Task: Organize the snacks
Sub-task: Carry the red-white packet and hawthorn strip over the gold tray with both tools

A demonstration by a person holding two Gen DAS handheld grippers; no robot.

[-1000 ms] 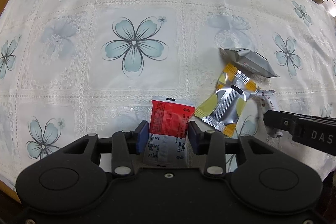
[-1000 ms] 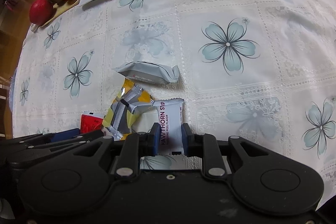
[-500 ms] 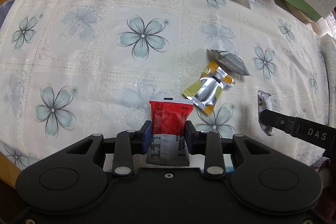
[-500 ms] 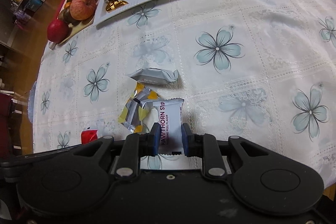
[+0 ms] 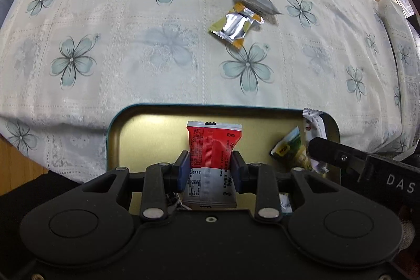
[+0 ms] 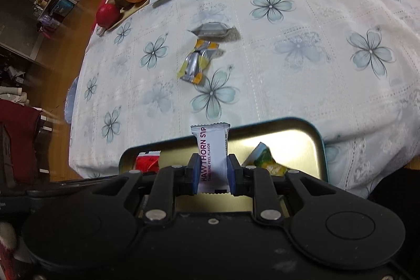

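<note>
Over the gold tin tray (image 5: 126, 138) with the teal rim, at the near edge of the table, both grippers are hanging and pointing steeply down. The left gripper (image 5: 210, 168) is clamping a red and white snack packet (image 5: 214, 146) between its blue pads; the packet is standing upright between the fingers, its red end sticking out past the tips above the tray floor. The right gripper (image 6: 211, 172) is gripping tightly a white hawthorn strip packet (image 6: 212, 148), which is also upright, its top end reaching over the far rim of the tray. Inside the tray a green and yellow packet (image 6: 265, 159) is lying to the right of the right gripper. On the flowered tablecloth (image 5: 105, 30), well apart from both grippers, a yellow and silver packet (image 5: 235, 26) is lying just beside a grey packet (image 5: 254, 0).
</note>
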